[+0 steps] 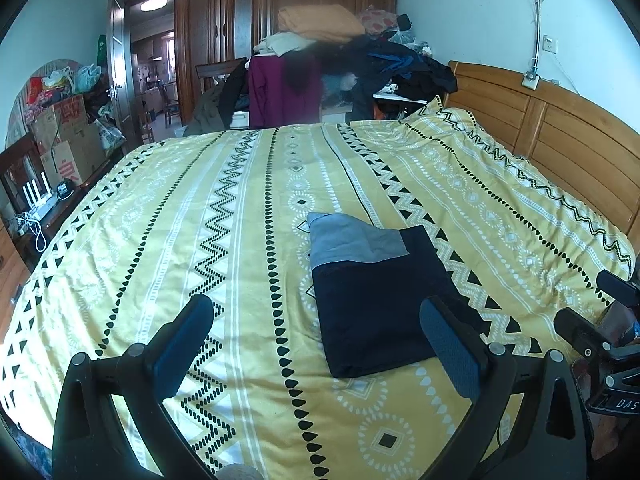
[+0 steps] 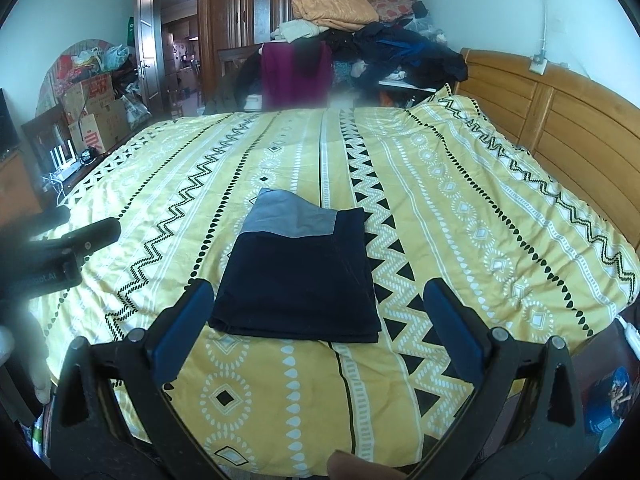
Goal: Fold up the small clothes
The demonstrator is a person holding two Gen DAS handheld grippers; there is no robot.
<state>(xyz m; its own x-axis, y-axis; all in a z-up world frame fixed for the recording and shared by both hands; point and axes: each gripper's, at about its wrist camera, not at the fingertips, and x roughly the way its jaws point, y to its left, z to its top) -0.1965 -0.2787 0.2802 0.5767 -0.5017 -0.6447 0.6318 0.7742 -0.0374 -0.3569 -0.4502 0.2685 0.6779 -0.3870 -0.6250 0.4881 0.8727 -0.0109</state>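
Note:
A folded dark navy garment (image 1: pixel 372 304) with a grey band at its far end lies flat on the yellow patterned bedspread (image 1: pixel 200 208). In the right wrist view the same garment (image 2: pixel 296 276) sits just beyond the fingertips. My left gripper (image 1: pixel 316 316) hovers open above the near part of the bed, the garment by its right finger. My right gripper (image 2: pixel 316 300) is open too, nothing between its blue pads, its fingers straddling the garment's near edge from above. The other gripper's black body (image 2: pixel 52 256) shows at the left edge of the right wrist view.
A wooden headboard (image 1: pixel 560 136) runs along the bed's right side. Piled clothes and an orange blanket (image 1: pixel 320 22) are stacked beyond the far edge, before a wooden wardrobe (image 1: pixel 240 20). Cardboard boxes (image 1: pixel 64 136) and a router stand at left. A fingertip (image 2: pixel 352 466) shows at bottom.

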